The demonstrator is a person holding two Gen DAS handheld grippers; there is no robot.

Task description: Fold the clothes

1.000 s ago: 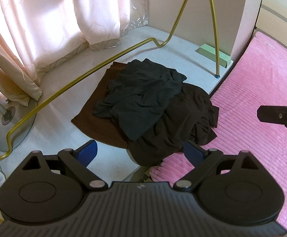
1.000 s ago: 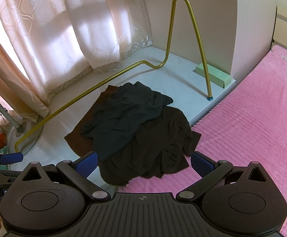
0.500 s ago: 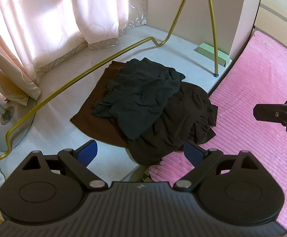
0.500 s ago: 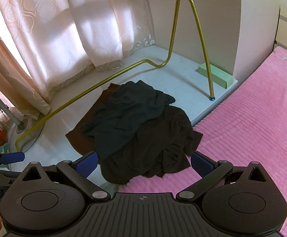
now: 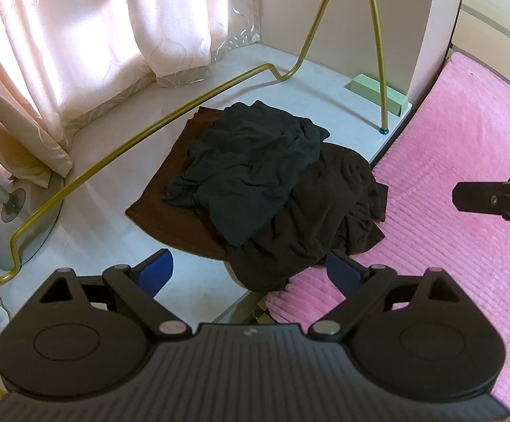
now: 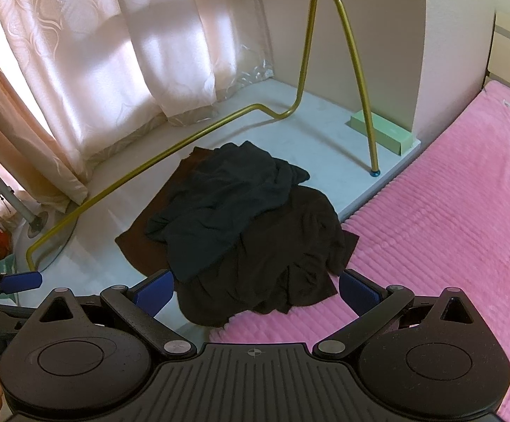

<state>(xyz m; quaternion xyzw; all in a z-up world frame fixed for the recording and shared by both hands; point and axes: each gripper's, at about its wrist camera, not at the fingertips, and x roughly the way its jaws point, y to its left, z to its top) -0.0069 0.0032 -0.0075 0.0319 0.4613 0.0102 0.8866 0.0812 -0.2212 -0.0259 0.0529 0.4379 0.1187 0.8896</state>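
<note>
left claw (image 5: 249,274): wide open, blue pads far apart, holding nothing; it fills the bottom of the left wrist view, above the near edge of the clothes; its blue pad tip also shows at the lower left edge of the right wrist view
right claw (image 6: 256,290): wide open too, nothing between its pads; it sits low in the right wrist view over the near edge of the clothes; part of it shows as a black bar at the right edge of the left wrist view, over the bed
clothes (image 5: 276,190): a crumpled dark heap at the centre of both views, lying on the ledge with its near right part spilling onto the bed
black top (image 5: 247,172): rumpled, uppermost in the heap, toward the upper left of it
brown garment (image 5: 311,232): bunched under the black top, lower right of the heap, touching the bed
brown cloth (image 5: 170,207): flat at the bottom of the heap, its left corner lying bare on the ledge
ledge (image 5: 121,190): pale, running from the lower left to the upper centre
bed (image 5: 465,147): pink ribbed cover, right side of both views
rail (image 5: 149,133): gold tube bent across the ledge behind the heap, one foot standing near the bed's edge
curtain (image 5: 96,35): pale, upper left
green box (image 5: 378,91): on the ledge at the upper right, just behind the rail's foot
</note>
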